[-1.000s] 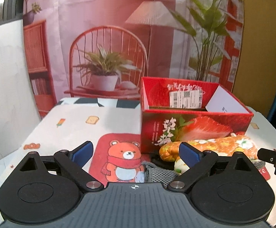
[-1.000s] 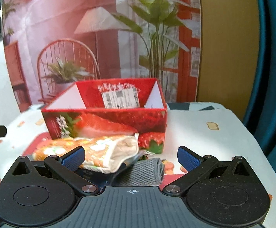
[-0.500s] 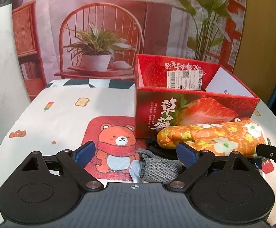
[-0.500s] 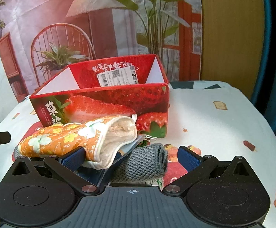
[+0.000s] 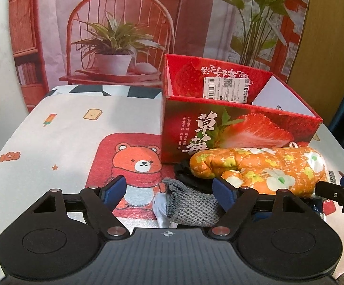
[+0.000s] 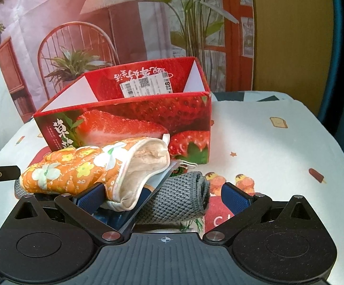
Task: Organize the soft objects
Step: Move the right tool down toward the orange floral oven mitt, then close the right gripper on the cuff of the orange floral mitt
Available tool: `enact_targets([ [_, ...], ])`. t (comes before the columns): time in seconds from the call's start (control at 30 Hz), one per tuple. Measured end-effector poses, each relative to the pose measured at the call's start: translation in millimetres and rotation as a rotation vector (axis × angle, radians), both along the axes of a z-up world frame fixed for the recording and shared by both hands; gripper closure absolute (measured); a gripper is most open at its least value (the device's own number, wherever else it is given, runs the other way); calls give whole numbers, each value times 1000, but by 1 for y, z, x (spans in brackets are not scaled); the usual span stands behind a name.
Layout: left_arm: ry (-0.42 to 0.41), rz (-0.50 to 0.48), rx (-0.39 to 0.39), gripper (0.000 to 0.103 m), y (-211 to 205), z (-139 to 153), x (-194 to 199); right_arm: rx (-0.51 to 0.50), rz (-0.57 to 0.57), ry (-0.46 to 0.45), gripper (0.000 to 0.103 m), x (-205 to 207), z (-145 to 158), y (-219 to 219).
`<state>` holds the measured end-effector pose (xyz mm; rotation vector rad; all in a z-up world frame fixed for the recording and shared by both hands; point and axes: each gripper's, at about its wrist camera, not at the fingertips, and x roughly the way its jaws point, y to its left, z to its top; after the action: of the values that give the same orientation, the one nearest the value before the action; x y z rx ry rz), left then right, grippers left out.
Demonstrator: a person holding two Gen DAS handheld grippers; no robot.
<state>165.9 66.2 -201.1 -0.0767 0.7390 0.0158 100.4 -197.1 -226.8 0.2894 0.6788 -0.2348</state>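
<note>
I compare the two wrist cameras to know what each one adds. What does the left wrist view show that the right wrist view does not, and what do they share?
Only the left wrist view: the red bear mat and the mitt's closed thumb end.

Only the right wrist view: the oven mitt's open cuff with its cream lining, a bare stretch of tablecloth right of the box, and the grey knit's rolled end.

Both: the strawberry box, the orange floral mitt lying over the grey knit cloth, and the other claw's tip at the edge.
</note>
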Motion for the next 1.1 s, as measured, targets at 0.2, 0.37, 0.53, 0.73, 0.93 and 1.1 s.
enact_targets([
  [0.2,9,-24,-36,34,-1,0,0,-5,3,-9,0,0,2,1],
  [0.37,3,-49,-72,47,-1,4,1,3,12,-28,2,-2,7,1],
  [0.53,-4,-50,-89,48,0,10,6,23,27,-56,5,2,21,-2],
  [0.73,15,-74,-107,49,-11,8,20,91,34,-56,12,26,25,-2],
  [0.93,37,-129,-96,49,-33,-2,35,167,27,-1,27,35,7,-3],
  [1.1,81,-147,-104,49,-40,-21,31,209,24,18,29,23,-8,-7],
])
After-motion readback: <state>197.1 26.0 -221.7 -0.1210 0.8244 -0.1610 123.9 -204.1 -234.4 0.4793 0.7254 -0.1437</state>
